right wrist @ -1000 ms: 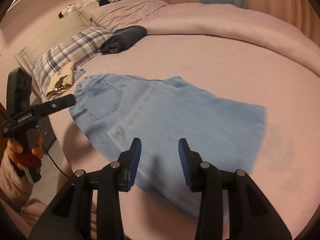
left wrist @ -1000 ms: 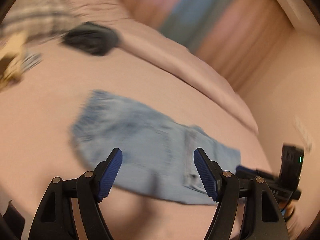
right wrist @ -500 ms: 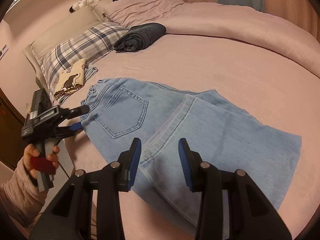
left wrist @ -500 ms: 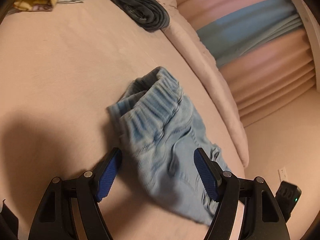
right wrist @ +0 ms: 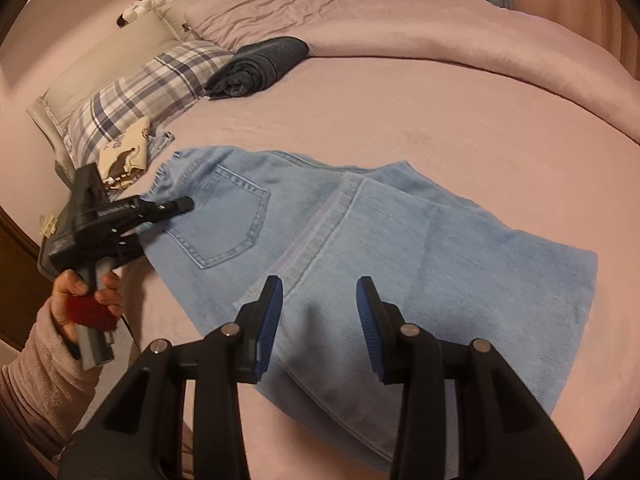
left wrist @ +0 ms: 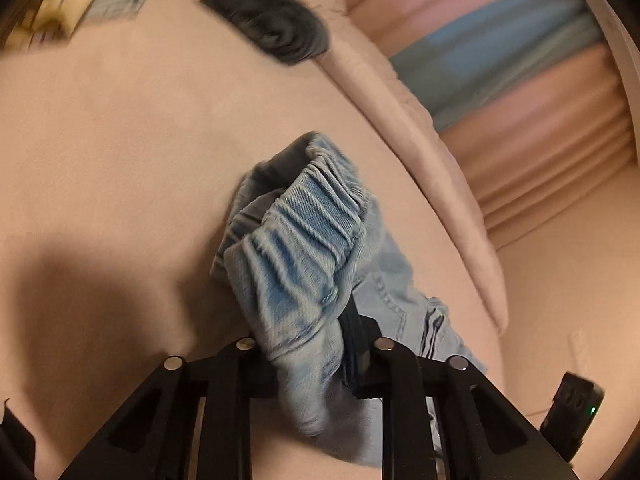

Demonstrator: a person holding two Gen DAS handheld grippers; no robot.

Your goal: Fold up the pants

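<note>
I am seeing left gripper (left wrist: 320, 340) just closing, clamping light-blue denim pants (right wrist: 360, 248) waistband; legs trailing toward half-open, empty right gripper (right wrist: 320, 320).

warm, dim, pinkish indoor light in both views. the left wrist view is motion-blurred, worst at the top, with a dark shadow (left wrist: 92, 280) at lower left. the right wrist view is sharper. fisheye bending and black corners throughout.
</note>
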